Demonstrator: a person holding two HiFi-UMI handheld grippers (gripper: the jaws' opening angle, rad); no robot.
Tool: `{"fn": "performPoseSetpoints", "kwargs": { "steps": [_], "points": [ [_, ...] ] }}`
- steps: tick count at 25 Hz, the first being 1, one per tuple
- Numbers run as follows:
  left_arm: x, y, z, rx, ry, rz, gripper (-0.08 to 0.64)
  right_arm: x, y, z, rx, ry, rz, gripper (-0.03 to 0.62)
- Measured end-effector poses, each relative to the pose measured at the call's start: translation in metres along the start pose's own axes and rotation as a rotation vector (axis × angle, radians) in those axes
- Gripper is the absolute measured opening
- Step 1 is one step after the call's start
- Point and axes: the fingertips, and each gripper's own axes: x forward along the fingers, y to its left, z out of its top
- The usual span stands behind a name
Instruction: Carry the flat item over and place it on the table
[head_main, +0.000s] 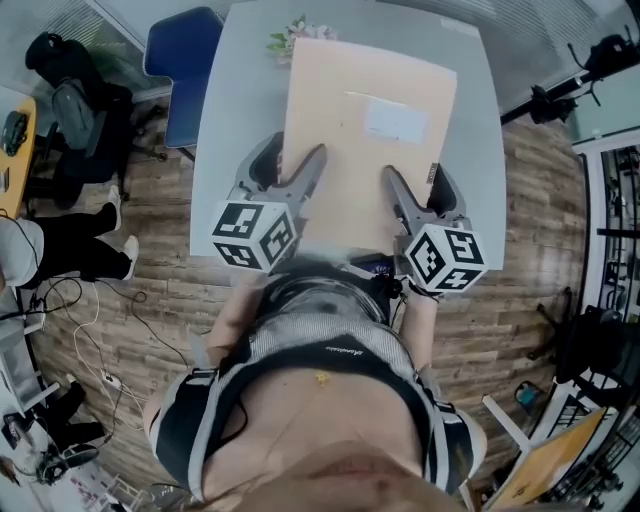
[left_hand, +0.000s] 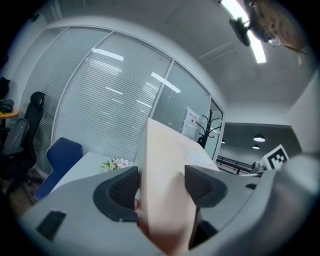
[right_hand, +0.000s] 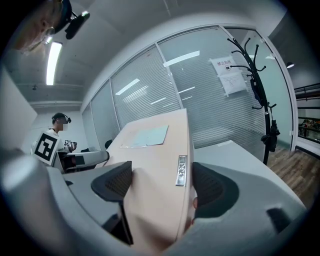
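A flat pale-beige box (head_main: 365, 140) with a white label on top is held over the grey table (head_main: 230, 150). My left gripper (head_main: 290, 180) is shut on the box's near left edge, and my right gripper (head_main: 415, 195) is shut on its near right edge. In the left gripper view the box (left_hand: 165, 170) fills the gap between the dark pads (left_hand: 122, 187). The right gripper view shows the box (right_hand: 155, 165) pinched between its pads (right_hand: 212, 187), a small silver strip on the box's side. Whether the box touches the tabletop cannot be told.
A small bunch of flowers (head_main: 290, 40) lies at the table's far edge, just beyond the box. A blue chair (head_main: 180, 70) stands at the table's left. Cables lie on the wooden floor (head_main: 100, 330) at left; a tripod (head_main: 560, 90) stands at right.
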Motion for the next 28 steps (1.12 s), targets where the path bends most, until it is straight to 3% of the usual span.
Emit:
{"fn": "performPoseSetpoints", "kwargs": {
  "steps": [15, 28],
  "points": [
    [0.017, 0.023, -0.031, -0.008, 0.054, 0.03, 0.279, 0.029, -0.013, -0.034, 0.04, 0.069, 0.009, 0.374],
    [0.043, 0.066, -0.108, -0.129, 0.223, 0.091, 0.276, 0.071, -0.035, -0.1, 0.068, 0.242, -0.021, 0.37]
  ]
}}
